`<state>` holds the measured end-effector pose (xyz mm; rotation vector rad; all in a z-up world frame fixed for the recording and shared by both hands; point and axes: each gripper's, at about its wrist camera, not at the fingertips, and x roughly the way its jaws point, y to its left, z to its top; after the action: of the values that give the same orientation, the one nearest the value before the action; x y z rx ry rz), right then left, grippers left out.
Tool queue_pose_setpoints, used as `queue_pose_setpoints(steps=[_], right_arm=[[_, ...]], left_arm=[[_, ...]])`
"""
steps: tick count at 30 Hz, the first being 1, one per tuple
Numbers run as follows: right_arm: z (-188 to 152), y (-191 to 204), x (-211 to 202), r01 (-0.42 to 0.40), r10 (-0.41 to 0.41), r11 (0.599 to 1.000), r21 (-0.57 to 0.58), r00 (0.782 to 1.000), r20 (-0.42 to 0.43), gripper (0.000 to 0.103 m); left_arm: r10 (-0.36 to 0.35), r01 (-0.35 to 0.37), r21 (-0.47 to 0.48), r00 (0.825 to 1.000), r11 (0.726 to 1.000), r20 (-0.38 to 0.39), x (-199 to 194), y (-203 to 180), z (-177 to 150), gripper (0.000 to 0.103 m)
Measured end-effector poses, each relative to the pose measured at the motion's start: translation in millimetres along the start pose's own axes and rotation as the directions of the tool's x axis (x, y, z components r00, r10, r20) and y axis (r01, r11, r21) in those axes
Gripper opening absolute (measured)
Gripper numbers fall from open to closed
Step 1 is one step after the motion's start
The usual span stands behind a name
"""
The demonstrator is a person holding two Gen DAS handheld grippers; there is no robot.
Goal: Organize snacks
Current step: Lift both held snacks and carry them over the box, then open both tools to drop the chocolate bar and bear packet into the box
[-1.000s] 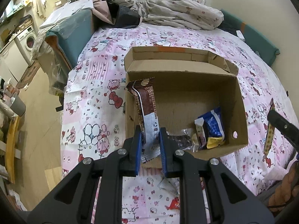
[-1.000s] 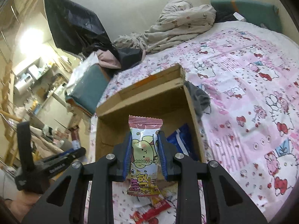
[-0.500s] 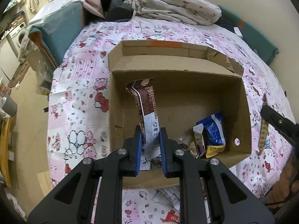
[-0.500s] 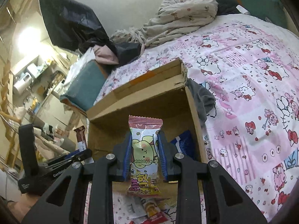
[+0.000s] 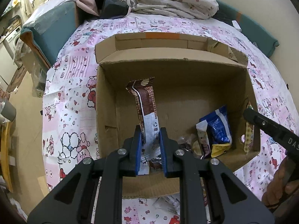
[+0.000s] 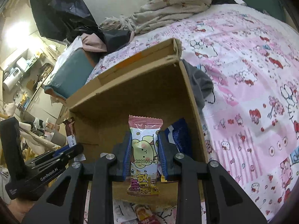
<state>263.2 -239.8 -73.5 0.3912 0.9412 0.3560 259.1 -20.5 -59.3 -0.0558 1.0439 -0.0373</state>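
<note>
- The left hand-held gripper (image 5: pixel 149 149) is seen pinching a brown bar (image 5: pixel 144 100) by its white lower end; the wrapper stands upright between the blue pads, above the box's near-left floor.
- The right hand-held gripper (image 6: pixel 143 155) is closed on a pink packet (image 6: pixel 143 149) printed with a cartoon animal; the packet is held upright in front of the box's opening.
- An open box (image 5: pixel 104 97) is set on the bed (image 5: pixel 71 97), which is covered by a pink cartoon sheet.
- Inside the box, at about 4 o'clock from its centre, a blue bag (image 5: pixel 217 125) is leaned beside a small white packet (image 5: pixel 202 136); darker wrappers lie next to them, though what they are cannot be told.
- In the left view, the right gripper's black body enters from 3 o'clock, over the box's right wall.
- In the right view, the left gripper and the brown bar are seen at 9 o'clock.
- Crumpled bedding (image 6: pixel 168 5) is piled at 12 o'clock, beyond the box.
- More wrappers (image 6: pixel 145 214) lie on the sheet at 6 o'clock, before the box.
</note>
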Motion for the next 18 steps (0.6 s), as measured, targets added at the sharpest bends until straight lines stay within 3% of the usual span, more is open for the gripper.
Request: queue_pose_setpoints(steps=[18], right_arm=[[-2.2, 0.7, 6.9, 0.021, -0.021, 1.000, -0.012, 1.000, -0.019, 0.031]], left_arm=[[0.003, -0.003, 0.002, 1.000, 1.000, -0.010, 5.1, -2.0, -5.0, 0.018]])
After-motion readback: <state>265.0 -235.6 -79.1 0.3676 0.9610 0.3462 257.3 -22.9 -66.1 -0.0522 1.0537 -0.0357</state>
